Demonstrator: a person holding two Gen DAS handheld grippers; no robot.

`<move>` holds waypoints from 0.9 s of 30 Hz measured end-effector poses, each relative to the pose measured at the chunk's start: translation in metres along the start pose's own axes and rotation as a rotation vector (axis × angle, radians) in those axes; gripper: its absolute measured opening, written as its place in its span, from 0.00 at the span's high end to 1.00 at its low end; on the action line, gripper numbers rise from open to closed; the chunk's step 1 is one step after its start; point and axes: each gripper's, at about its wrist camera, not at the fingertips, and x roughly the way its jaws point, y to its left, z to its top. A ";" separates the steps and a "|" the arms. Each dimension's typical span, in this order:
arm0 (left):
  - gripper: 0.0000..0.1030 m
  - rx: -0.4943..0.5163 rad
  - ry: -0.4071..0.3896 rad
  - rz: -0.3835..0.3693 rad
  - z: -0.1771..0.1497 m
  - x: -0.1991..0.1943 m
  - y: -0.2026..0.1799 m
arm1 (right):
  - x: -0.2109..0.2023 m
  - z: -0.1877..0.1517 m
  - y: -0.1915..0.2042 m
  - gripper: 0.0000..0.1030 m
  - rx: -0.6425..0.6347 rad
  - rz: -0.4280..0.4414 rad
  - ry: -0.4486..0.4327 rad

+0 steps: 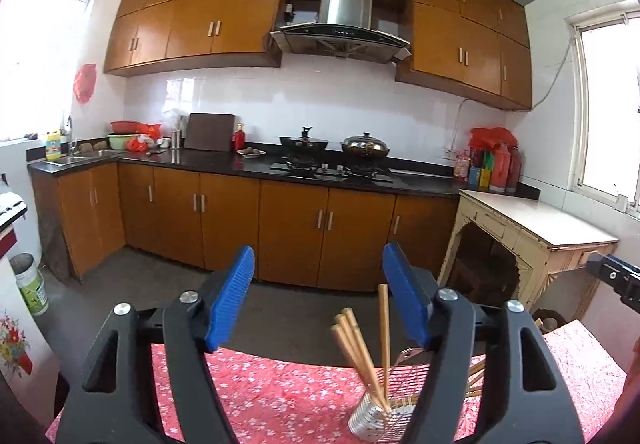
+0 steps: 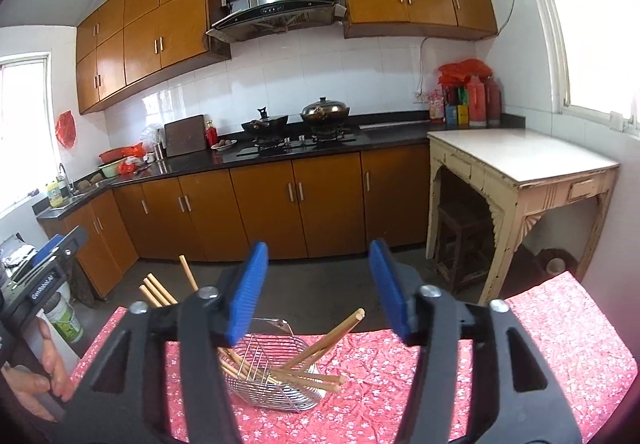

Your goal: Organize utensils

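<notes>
A metal wire utensil basket (image 2: 276, 376) stands on the red floral tablecloth (image 2: 392, 396). Several wooden chopsticks (image 2: 320, 344) lean in it, and some stick out over its rim. In the left wrist view the basket (image 1: 380, 412) and chopsticks (image 1: 360, 356) sit low, by the right finger. My left gripper (image 1: 320, 284) is open and empty, held above the table, left of the basket. My right gripper (image 2: 318, 276) is open and empty, above and behind the basket. The left gripper's body (image 2: 44, 268) shows at the left edge of the right wrist view.
The tablecloth-covered table (image 1: 260, 396) fills the foreground. Beyond it are the dark floor, wooden kitchen cabinets (image 1: 292, 228) and a black counter with pots on a stove (image 1: 332, 160). A worn cream side table (image 2: 520, 168) stands at the right.
</notes>
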 end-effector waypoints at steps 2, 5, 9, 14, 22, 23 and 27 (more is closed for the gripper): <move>0.28 -0.003 -0.003 0.010 -0.001 -0.005 0.006 | -0.008 -0.002 0.004 0.27 -0.008 -0.001 -0.018; 0.16 -0.005 -0.008 0.022 -0.004 -0.012 0.014 | -0.020 -0.006 0.010 0.09 -0.021 -0.014 -0.050; 0.02 -0.009 -0.027 0.011 -0.009 -0.024 0.023 | -0.030 -0.012 0.015 0.04 -0.031 -0.055 -0.076; 0.02 0.016 -0.014 -0.028 -0.020 -0.045 0.029 | -0.042 -0.026 0.028 0.04 -0.117 -0.215 -0.092; 0.02 0.121 -0.035 -0.045 -0.072 -0.102 0.030 | -0.112 -0.105 0.047 0.04 -0.164 -0.180 -0.240; 0.02 0.130 -0.038 -0.051 -0.079 -0.108 0.030 | -0.118 -0.114 0.049 0.04 -0.160 -0.175 -0.247; 0.02 0.147 -0.029 -0.072 -0.114 -0.131 0.031 | -0.134 -0.160 0.049 0.04 -0.134 -0.122 -0.215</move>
